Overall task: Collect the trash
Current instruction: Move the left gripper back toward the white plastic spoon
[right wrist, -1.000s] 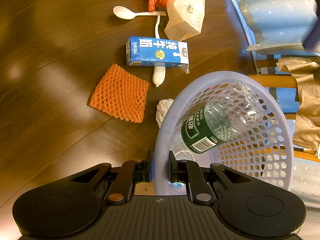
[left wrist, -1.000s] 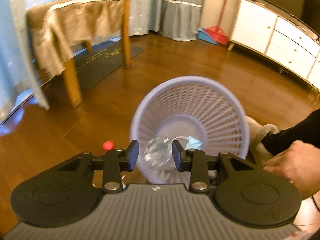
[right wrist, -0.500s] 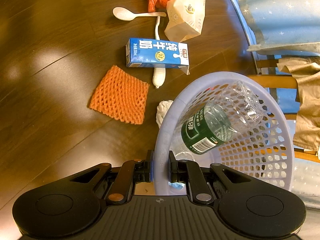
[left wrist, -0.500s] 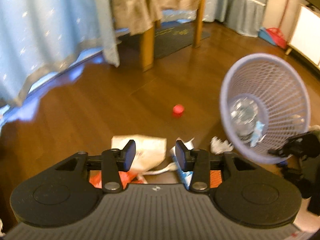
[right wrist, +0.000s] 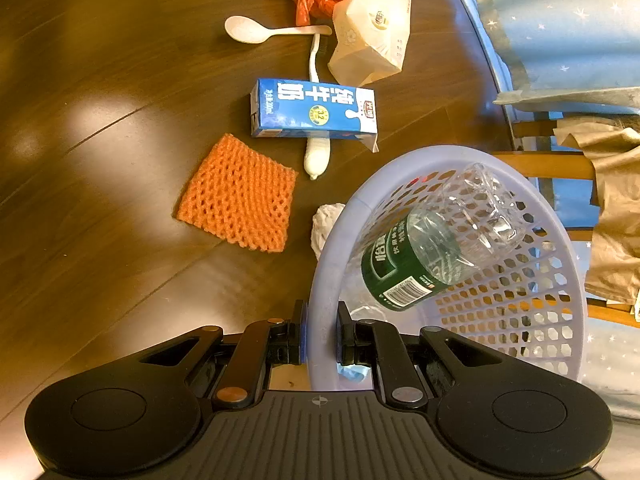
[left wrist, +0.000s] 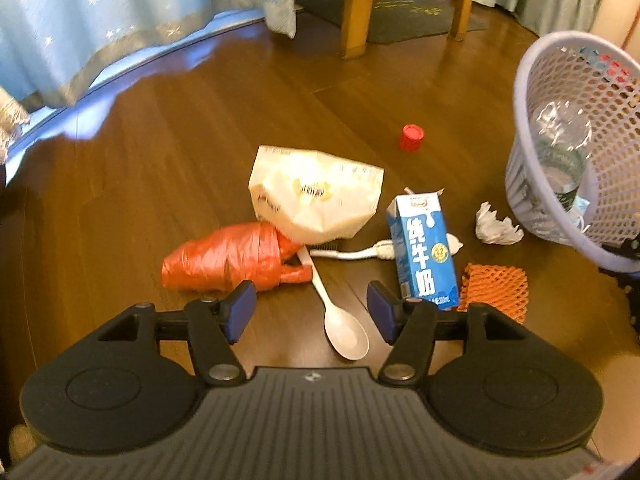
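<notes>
One bottle [right wrist: 432, 256] in basket [right wrist: 328, 248]; right claw [right wrist: 319, 338] clamps rim.

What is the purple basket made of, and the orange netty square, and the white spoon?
The basket looks like moulded plastic: smooth lilac rim, walls full of even holes. The orange square seems to be soft foam netting, the kind wrapped round fruit, though it could be knitted; its mesh looks puffy. The spoon looks like thin matte plastic, all one pale piece. The right gripper pinches the basket's rim.
</notes>
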{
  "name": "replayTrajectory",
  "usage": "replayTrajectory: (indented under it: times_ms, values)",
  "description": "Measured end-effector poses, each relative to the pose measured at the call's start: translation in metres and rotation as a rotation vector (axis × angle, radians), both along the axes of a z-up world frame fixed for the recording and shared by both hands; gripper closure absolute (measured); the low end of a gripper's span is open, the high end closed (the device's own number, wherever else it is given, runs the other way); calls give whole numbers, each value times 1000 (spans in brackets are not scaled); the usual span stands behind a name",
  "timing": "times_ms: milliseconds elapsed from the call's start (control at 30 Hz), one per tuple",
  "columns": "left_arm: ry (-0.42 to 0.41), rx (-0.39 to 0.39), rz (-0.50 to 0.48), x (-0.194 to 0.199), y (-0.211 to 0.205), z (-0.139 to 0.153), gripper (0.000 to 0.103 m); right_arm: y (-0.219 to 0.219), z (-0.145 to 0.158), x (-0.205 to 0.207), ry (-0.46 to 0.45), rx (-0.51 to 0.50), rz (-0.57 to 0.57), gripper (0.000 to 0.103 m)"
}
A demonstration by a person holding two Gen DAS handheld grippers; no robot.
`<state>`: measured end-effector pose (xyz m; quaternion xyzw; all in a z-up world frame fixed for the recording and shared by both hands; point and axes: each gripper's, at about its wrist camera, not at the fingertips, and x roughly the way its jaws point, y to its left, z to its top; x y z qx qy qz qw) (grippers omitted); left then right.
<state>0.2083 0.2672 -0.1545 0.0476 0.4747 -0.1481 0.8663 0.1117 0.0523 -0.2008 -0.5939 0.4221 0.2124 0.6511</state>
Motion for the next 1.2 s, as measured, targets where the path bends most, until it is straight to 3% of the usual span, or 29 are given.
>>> replayTrajectory:
  times_ms: [167, 833, 1000, 1200]
  values:
    - [25, -8, 38, -3, -6, -16, 37, 1, -2, -2, -4, -8, 9, 94]
    - [104, -47, 121, 1, -30, -87, 35, 1, -2, 8, -30, -14, 3, 94]
    - [113, -56, 142, 5, -31, -98, 37, 2, -2, 10, -28, -9, -1, 94]
    - [118, -59, 161, 10, -30, -109, 47, 2, -3, 10, -23, -7, -6, 94]
